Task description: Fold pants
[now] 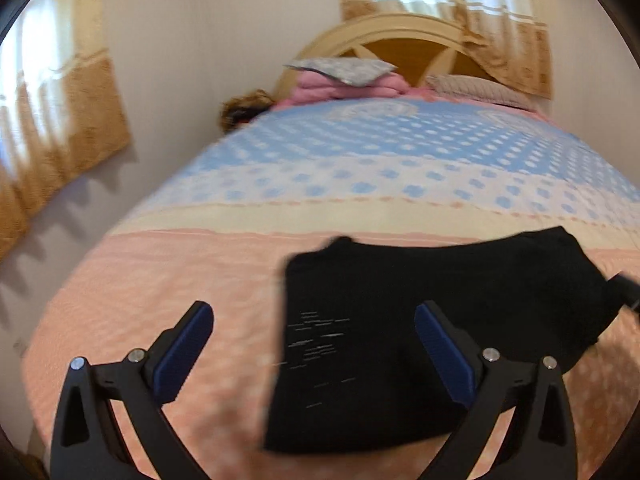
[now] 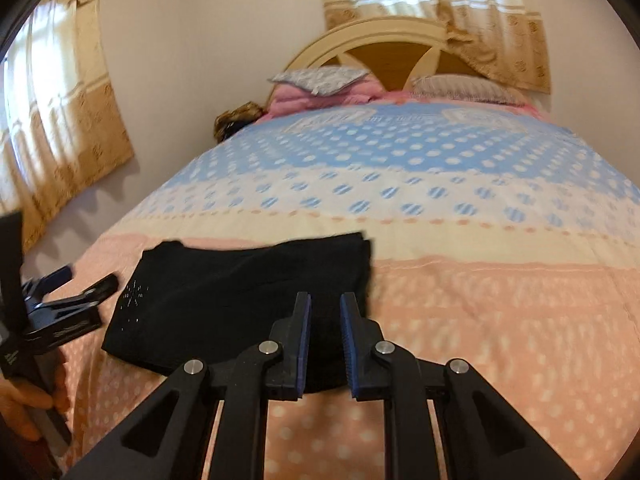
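Note:
The black pants [image 1: 420,320] lie folded in a compact rectangle on the pink part of the bedspread [image 1: 160,280]; they also show in the right wrist view [image 2: 240,300]. My left gripper [image 1: 314,312] is wide open and empty, above the pants' left edge. My right gripper [image 2: 325,304] is slightly open with a narrow gap, empty, just above the pants' near right part. The left gripper also shows at the left edge of the right wrist view [image 2: 86,280], beside the pants.
The bed has a blue, white and pink dotted bedspread [image 2: 440,184]. Pillows and a pink blanket [image 2: 320,92] lie at the headboard [image 2: 384,52]. Curtains [image 2: 64,120] hang on the left wall and behind the bed. The bed's left edge [image 1: 80,264] drops to the wall.

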Tool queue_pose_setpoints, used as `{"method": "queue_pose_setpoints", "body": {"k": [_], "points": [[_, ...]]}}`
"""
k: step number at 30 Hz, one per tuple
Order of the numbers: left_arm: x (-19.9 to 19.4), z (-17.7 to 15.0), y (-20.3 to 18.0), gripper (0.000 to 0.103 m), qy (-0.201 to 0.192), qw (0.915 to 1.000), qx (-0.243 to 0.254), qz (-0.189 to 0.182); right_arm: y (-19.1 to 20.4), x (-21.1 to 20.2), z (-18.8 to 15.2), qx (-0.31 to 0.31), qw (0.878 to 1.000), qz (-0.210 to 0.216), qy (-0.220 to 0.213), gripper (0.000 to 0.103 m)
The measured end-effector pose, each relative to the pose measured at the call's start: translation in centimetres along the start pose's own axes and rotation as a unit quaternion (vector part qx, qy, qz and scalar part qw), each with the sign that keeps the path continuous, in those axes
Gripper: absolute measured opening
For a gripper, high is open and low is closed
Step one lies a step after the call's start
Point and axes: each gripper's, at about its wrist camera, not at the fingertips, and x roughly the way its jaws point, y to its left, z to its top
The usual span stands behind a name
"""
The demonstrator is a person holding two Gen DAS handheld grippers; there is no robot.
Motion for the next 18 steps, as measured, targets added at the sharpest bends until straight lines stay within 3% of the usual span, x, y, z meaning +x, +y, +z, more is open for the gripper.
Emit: {"method": "queue_pose_setpoints", "body": {"k": [4, 6, 12, 18], "points": [[3.6, -0.7, 0.3, 0.103, 0.067, 0.9973, 0.004, 0.030, -0.2, 3.0, -2.0, 0.031, 0.998, 0.014, 0.057, 0.016], [4.6, -1.2, 1.2, 0.103, 0.086, 0.9960, -0.009, 0.024, 0.3, 3.3, -2.8, 0.017, 0.998, 0.005, 0.056, 0.016], [5.8, -2.0, 4.6, 0.103, 0.122, 0.9874, -0.096, -0.030, 0.1, 3.4, -3.3, 0.023, 0.999, 0.012, 0.045, 0.016], [4.0, -2.6, 3.8, 0.103, 0.119, 0.9881, -0.096, -0.017, 0.9, 3.2, -3.2, 0.005, 0.999, -0.004, 0.043, 0.019]]}}
